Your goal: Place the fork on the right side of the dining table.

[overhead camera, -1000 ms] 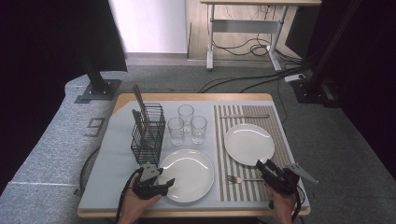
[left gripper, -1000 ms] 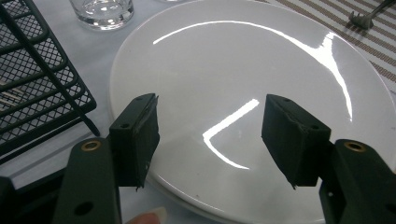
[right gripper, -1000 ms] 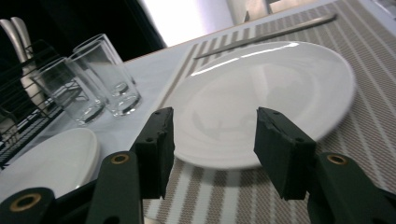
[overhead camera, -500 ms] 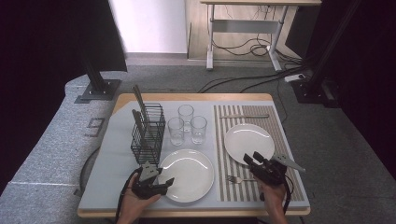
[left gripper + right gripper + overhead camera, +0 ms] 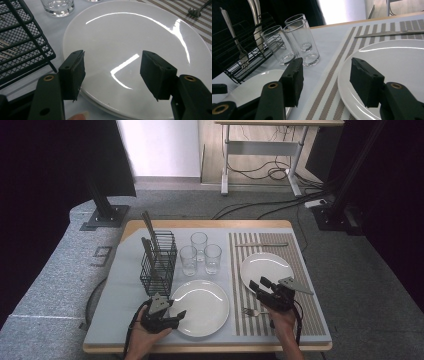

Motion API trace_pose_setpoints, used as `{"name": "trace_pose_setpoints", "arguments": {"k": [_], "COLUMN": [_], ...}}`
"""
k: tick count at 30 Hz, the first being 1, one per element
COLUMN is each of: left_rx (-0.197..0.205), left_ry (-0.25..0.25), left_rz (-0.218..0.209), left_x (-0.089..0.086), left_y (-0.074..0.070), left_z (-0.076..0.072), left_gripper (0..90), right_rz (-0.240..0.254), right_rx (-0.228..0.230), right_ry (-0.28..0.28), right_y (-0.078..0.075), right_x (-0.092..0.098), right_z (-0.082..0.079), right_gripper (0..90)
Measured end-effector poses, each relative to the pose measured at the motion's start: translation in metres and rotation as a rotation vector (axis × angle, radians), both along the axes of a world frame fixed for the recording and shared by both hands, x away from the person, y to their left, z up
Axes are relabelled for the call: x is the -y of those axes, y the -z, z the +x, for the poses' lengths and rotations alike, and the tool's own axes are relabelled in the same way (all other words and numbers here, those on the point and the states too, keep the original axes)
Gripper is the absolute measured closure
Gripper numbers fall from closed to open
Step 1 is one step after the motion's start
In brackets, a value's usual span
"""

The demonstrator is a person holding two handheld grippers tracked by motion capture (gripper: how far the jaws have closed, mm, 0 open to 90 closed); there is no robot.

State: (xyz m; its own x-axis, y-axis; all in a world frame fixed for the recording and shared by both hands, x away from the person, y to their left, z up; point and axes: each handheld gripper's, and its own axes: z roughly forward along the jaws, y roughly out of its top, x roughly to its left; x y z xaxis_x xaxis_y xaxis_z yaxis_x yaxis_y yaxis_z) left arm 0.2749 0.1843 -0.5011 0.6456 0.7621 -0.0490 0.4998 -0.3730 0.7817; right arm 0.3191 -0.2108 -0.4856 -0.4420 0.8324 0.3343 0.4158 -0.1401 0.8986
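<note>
L tongs (image 5: 176,314) gaping over plate (image 5: 200,307), R tongs (image 5: 260,284) just widened, empty

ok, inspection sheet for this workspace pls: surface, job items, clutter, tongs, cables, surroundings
Surface: table with pale cover, striped placemat on right.
Job's things: near plate on the cover; far plate on the placemat; fork beside it.
Clutter: wire caddy with cutlery; three glasses; knife.
Tongs: left tongs open at near plate's rim; right tongs empty, just been opening, at far plate's edge.
Cables: on floor behind.
Surroundings: desk frame, black stands.
</note>
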Motion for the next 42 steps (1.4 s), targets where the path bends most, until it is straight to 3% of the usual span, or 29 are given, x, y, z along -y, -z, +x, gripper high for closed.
{"name": "trace_pose_setpoints", "arguments": {"k": [42], "left_rx": [-0.002], "left_ry": [-0.007], "left_rz": [0.002], "left_x": [-0.002], "left_y": [0.001], "left_z": [0.0], "left_gripper": [36.5], "right_rz": [-0.021], "right_rx": [0.03], "right_ry": [-0.085], "right_y": [-0.005], "right_x": [-0.044], "right_z": [0.03], "right_gripper": [43.5]}}
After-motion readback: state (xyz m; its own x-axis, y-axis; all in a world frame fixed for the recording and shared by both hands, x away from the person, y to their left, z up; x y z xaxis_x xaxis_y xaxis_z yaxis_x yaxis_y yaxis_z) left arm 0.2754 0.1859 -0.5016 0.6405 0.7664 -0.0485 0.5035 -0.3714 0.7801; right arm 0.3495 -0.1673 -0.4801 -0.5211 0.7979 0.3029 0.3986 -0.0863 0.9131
